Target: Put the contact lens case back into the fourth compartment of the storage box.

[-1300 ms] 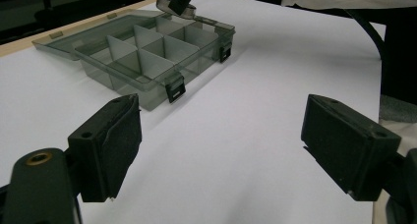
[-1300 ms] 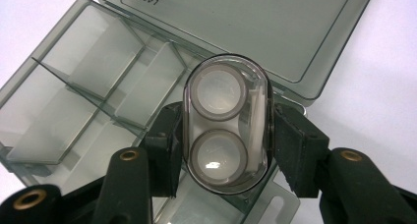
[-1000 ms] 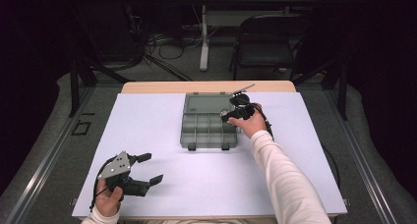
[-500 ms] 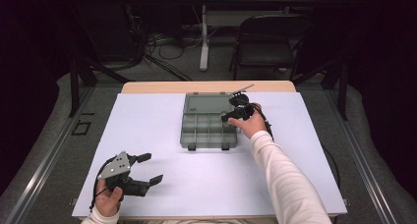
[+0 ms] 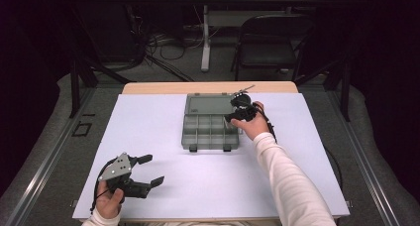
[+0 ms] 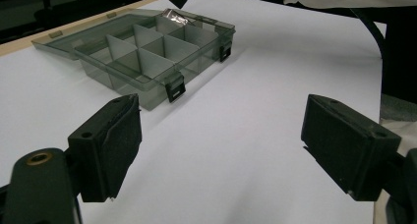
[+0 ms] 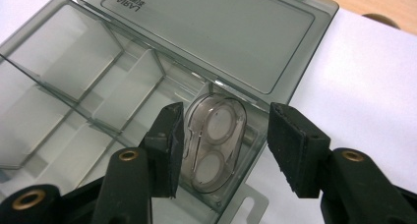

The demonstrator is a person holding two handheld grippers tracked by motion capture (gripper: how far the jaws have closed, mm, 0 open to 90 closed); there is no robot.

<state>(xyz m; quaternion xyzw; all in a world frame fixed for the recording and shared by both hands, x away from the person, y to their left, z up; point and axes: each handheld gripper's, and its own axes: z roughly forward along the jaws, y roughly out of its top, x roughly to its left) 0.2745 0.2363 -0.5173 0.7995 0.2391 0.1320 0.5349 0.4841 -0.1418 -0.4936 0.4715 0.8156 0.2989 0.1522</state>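
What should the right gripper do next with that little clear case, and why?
Probably lift the right gripper straight up, clear of the grey box. Its jaws have just been opening, and the clear case lies between them in a corner compartment, with one pad standing off it. The case seems delivered, so backing out without nudging it looks sensible.

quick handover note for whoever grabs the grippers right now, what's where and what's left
Left gripper: open, holding nothing, low over the white table cover near the person's edge.
Right gripper: open, jaws either side of the small clear case; a gap shows at one pad.
Organizer box: mid table, lid folded back flat.
Done: the case sits in the end compartment beside the hinge, at the right gripper's side.
Left: probably back the right gripper out and close the lid; other compartments look empty.
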